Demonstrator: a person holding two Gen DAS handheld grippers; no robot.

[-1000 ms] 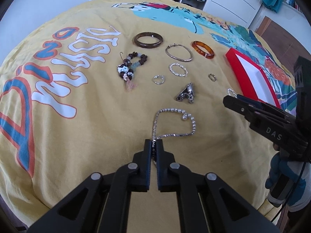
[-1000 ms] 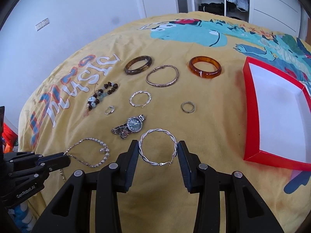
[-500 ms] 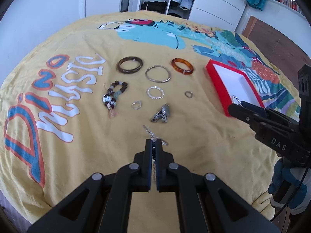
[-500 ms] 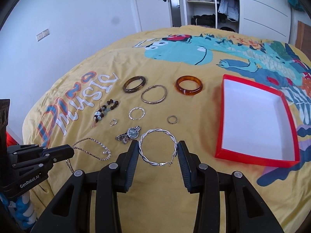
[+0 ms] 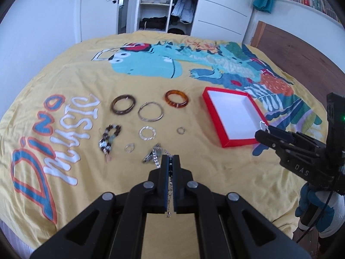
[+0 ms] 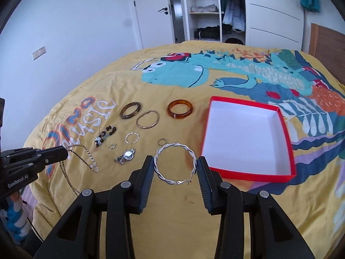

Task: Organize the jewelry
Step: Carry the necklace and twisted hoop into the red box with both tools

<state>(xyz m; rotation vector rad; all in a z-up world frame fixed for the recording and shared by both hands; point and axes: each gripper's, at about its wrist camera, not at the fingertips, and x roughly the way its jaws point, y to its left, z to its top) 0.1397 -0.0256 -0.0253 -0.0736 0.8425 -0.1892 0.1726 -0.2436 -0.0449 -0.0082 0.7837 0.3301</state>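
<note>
A yellow bedspread printed with a teal dinosaur and the words "Dino Music" covers the bed and carries every item. A red box with a white interior lies open on the right part of the spread, with nothing in it.

The right gripper is clenched on a twisted silver hoop, whose rim is pressed between the two ribbed pads and which is held above the spread, just left of the near left corner of the red box. The left gripper is closed on a silver chain necklace; in the left wrist view the chain runs between the nearly touching pads and hangs below them, and in the right wrist view it trails from the fingertips down to the spread, where its far end lies.

Loose pieces lie in rows left of the box. The far row holds a dark brown bangle, a thin metal bangle and an amber bangle, each apart from the next. Nearer lie a beaded bracelet, a small twisted silver ring-shaped hoop and a small plain ring. Nearest the grippers lie a wristwatch and a tiny ring, just beside each other but apart.
</note>
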